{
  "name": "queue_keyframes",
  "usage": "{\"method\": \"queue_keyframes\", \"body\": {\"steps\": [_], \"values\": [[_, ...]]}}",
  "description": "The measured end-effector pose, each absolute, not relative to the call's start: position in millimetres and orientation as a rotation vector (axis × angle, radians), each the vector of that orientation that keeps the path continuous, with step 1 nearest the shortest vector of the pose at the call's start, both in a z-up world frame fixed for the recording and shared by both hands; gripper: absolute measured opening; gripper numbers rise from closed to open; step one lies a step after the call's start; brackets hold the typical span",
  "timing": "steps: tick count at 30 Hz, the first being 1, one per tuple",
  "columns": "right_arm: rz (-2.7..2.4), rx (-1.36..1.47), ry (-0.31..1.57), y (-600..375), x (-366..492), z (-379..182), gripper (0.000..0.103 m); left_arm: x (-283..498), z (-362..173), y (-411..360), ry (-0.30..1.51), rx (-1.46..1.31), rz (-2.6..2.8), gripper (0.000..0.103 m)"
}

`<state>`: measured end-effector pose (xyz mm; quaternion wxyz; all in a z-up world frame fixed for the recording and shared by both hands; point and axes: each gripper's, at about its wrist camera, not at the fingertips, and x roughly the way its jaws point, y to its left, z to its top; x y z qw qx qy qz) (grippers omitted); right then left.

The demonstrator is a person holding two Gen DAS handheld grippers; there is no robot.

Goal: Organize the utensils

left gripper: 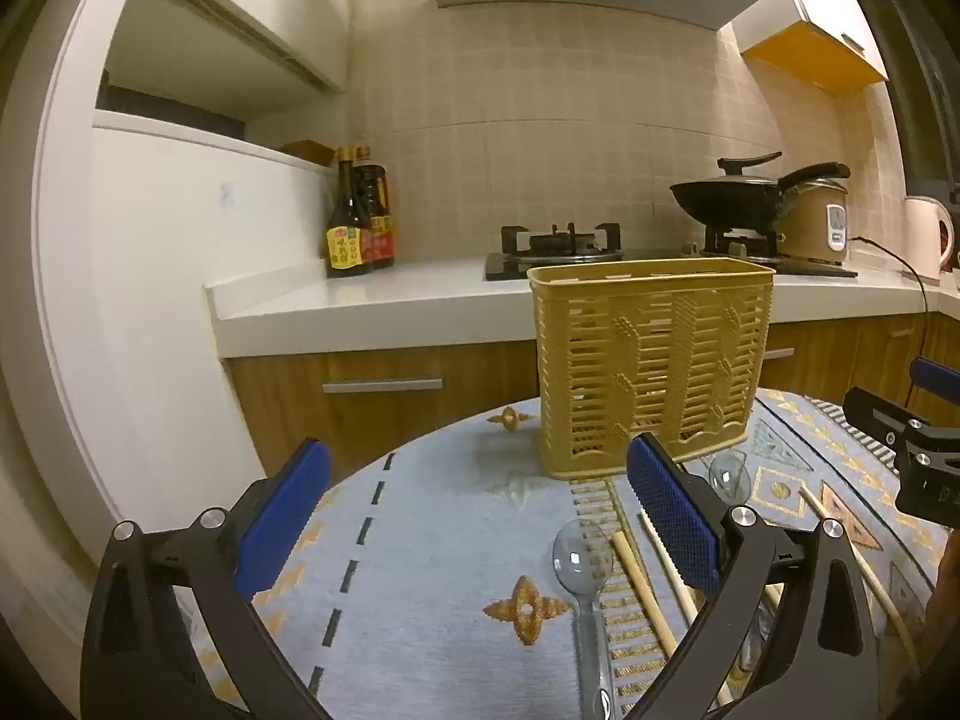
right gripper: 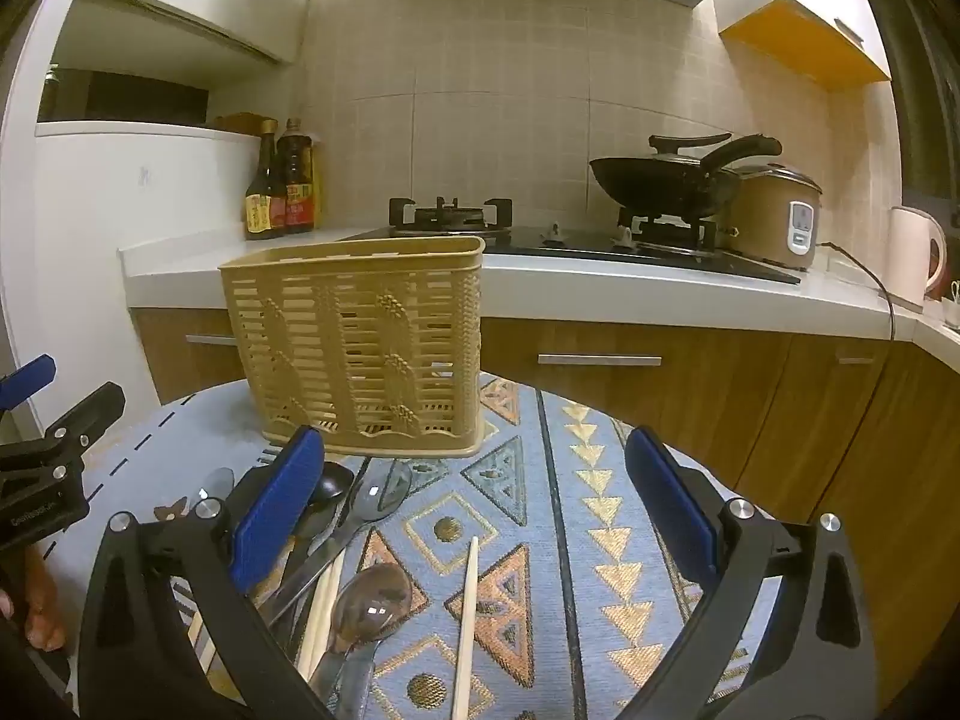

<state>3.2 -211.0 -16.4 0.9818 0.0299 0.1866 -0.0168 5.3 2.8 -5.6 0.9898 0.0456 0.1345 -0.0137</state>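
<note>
In the left wrist view, the left gripper [left gripper: 480,516] is held wide open over the table [left gripper: 420,480], nothing between its pads. Beyond it stands the basket [left gripper: 651,360], seemingly empty through its slats. A clear spoon [left gripper: 581,558] and chopsticks [left gripper: 639,585] lie before it.

In the right wrist view, the right gripper [right gripper: 474,516] is likewise spread, empty. Spoons [right gripper: 372,603] and a chopstick [right gripper: 467,618] lie loose outside the basket [right gripper: 354,342].

Empty tan slatted holder [right gripper: 360,342] upright; spoons [right gripper: 372,600] and chopsticks [right gripper: 465,618] lie before it
</note>
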Motion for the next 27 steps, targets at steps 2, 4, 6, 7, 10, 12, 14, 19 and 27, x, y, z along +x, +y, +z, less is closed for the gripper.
{"method": "queue_keyframes", "body": {"steps": [2, 4, 6, 7, 10, 12, 14, 19, 27], "values": [[-0.035, 0.062, 0.378, -210.6, 3.1, -16.9, 0.095, 5.1, -6.5, 2.4, 0.266, 0.093, -0.028, 0.096], [-0.034, 0.060, 0.384, -210.4, 3.9, -16.6, 0.095, 2.8, -6.2, 3.3, 0.266, 0.089, -0.027, 0.096], [-0.035, 0.062, 0.387, -211.1, 5.3, -16.9, 0.095, 1.8, -6.3, 3.9, 0.268, 0.086, -0.025, 0.096], [-0.034, 0.064, 0.388, -211.6, 5.1, -17.1, 0.095, 1.4, -6.4, 4.0, 0.267, 0.084, -0.025, 0.096], [-0.035, 0.071, 0.394, -213.3, 5.7, -17.6, 0.095, 3.2, -5.8, 4.2, 0.274, 0.081, -0.025, 0.096], [-0.035, 0.077, 0.398, -214.3, 6.0, -17.7, 0.095, 3.9, -5.5, 4.1, 0.278, 0.079, -0.025, 0.096], [-0.035, 0.081, 0.403, -214.7, 6.8, -17.5, 0.095, 4.5, -5.0, 4.8, 0.280, 0.078, -0.025, 0.096], [-0.034, 0.080, 0.405, -214.5, 7.0, -17.5, 0.095, 5.9, -4.6, 5.7, 0.282, 0.072, -0.027, 0.096], [-0.033, 0.081, 0.413, -214.6, 9.0, -18.1, 0.095, 7.2, -4.7, 5.8, 0.287, 0.071, -0.031, 0.096]]}}
